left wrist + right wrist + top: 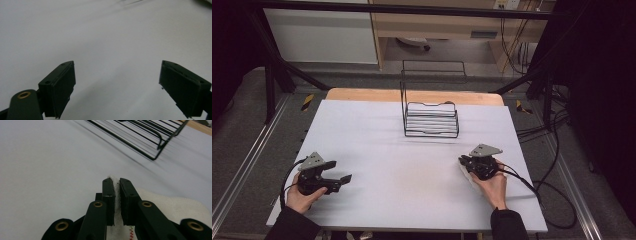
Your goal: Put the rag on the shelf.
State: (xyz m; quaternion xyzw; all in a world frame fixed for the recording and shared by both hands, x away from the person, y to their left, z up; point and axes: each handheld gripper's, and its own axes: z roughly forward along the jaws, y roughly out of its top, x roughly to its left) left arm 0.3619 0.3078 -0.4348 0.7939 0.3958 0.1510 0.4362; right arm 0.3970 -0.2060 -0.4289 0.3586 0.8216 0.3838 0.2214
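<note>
A white cloth (175, 207) with a red stitch at its edge lies on the white table (412, 200) at the right. My right gripper (117, 181) is shut on a fold of this cloth, which shows white between the two black pads. From above, the right gripper (468, 162) sits low over the cloth (465, 175), held by a hand. My left gripper (343, 179) rests at the table's left, pointing right. In its own view the left gripper (117, 75) stands open, jaws wide apart, with bare table between them.
A black wire rack (431, 120) stands at the far middle of the table, its corner (160, 147) ahead and to the right of the right gripper. A wooden strip (412, 95) borders the far edge. Cables (552, 200) trail off the right side.
</note>
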